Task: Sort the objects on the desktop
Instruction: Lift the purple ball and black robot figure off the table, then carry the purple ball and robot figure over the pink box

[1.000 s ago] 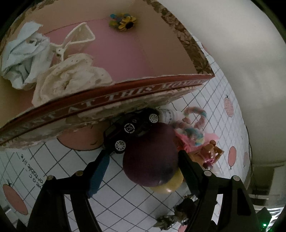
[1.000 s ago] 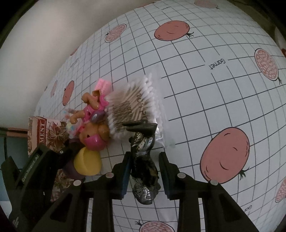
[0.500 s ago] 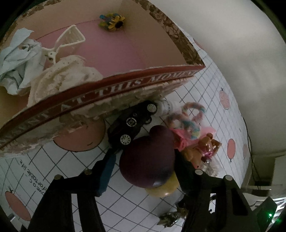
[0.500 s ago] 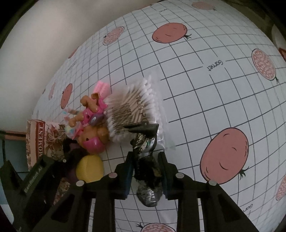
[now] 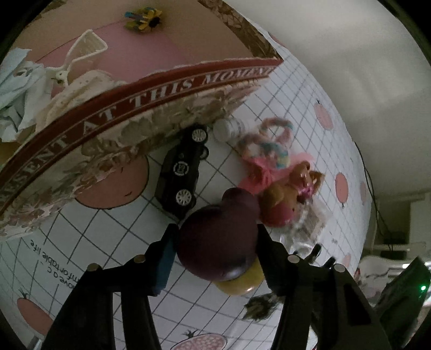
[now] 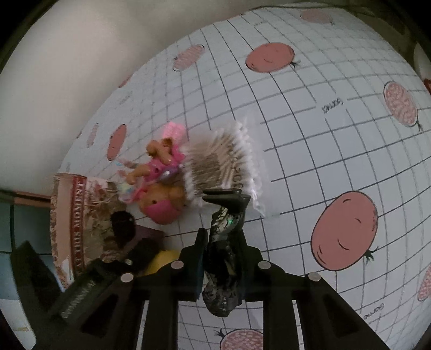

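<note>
My left gripper [image 5: 218,242] points steeply down at a dark purple round toy [image 5: 215,237] that rests on a yellow piece [image 5: 239,282]. Its jaws are closing and both pads touch the toy's sides. In the right wrist view, my right gripper [image 6: 222,242] is closing on a black figurine with a shiny pattern [image 6: 223,269], and its pads press on it. The figurine's flat black top [image 6: 226,198] lies against a pack of cotton swabs [image 6: 223,164]. A doll in pink [image 6: 161,188] lies to the left of the swabs.
A patterned box [image 5: 150,88] with white lettering holds a white hair claw [image 5: 83,51], a blue cloth [image 5: 18,88], a cream lace piece [image 5: 78,91] and a flower clip [image 5: 142,20]. A black toy car [image 5: 183,172], a white bottle [image 5: 226,128] and a pastel rope [image 5: 269,140] lie on the gridded tablecloth [image 6: 309,134].
The left jaws have narrowed until they touch the purple toy, and the box has slid up and left in that view. The right jaws have narrowed onto the black figurine.
</note>
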